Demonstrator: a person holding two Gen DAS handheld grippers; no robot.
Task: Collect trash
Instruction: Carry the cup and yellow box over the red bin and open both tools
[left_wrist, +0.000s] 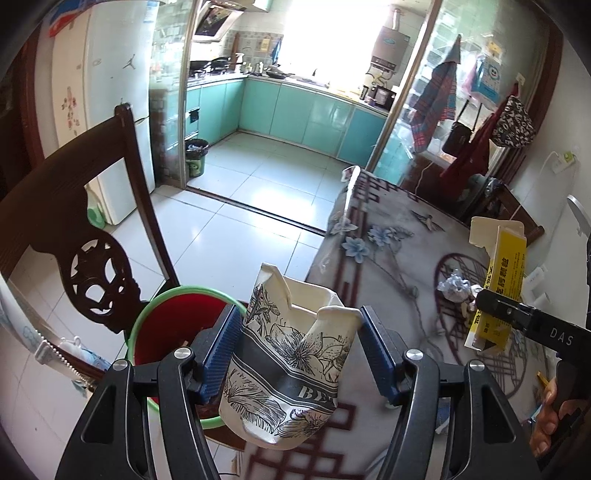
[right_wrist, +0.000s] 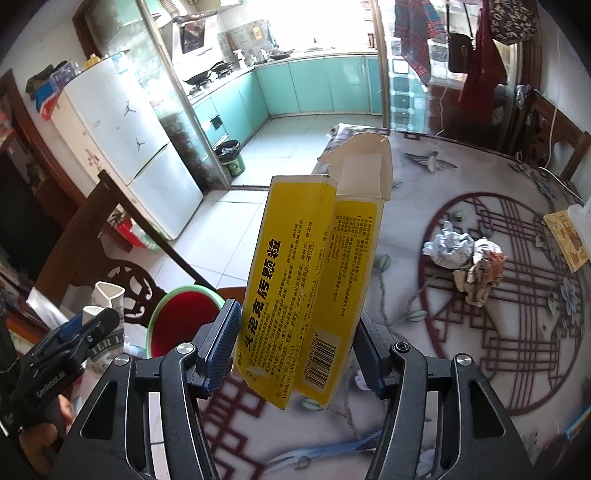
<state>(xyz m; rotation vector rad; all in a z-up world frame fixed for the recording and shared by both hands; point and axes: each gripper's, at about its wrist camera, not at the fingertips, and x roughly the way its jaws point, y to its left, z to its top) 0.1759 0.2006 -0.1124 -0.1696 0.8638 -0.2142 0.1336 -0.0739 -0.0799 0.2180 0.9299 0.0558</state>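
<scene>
My left gripper (left_wrist: 300, 321) is shut on a crumpled paper cup (left_wrist: 288, 369) with a black flower print, held over the table's left edge. Just left and below stands a red bin with a green rim (left_wrist: 155, 306). My right gripper (right_wrist: 297, 314) is shut on an opened yellow carton (right_wrist: 306, 266), held upright above the patterned tablecloth (right_wrist: 406, 369). The same bin (right_wrist: 162, 299) shows to its lower left, beside the left gripper (right_wrist: 99, 321) and cup (right_wrist: 107, 295). A crumpled silver wrapper (right_wrist: 448, 247) and a paper wad (right_wrist: 484, 269) lie on the table.
A dark carved wooden chair (left_wrist: 74, 229) stands behind the bin. A white fridge (right_wrist: 122, 122) and a second bin (right_wrist: 232, 158) are by the kitchen doorway. A yellow card (right_wrist: 565, 236) lies at the table's right. A hand (left_wrist: 546, 417) grips the right tool.
</scene>
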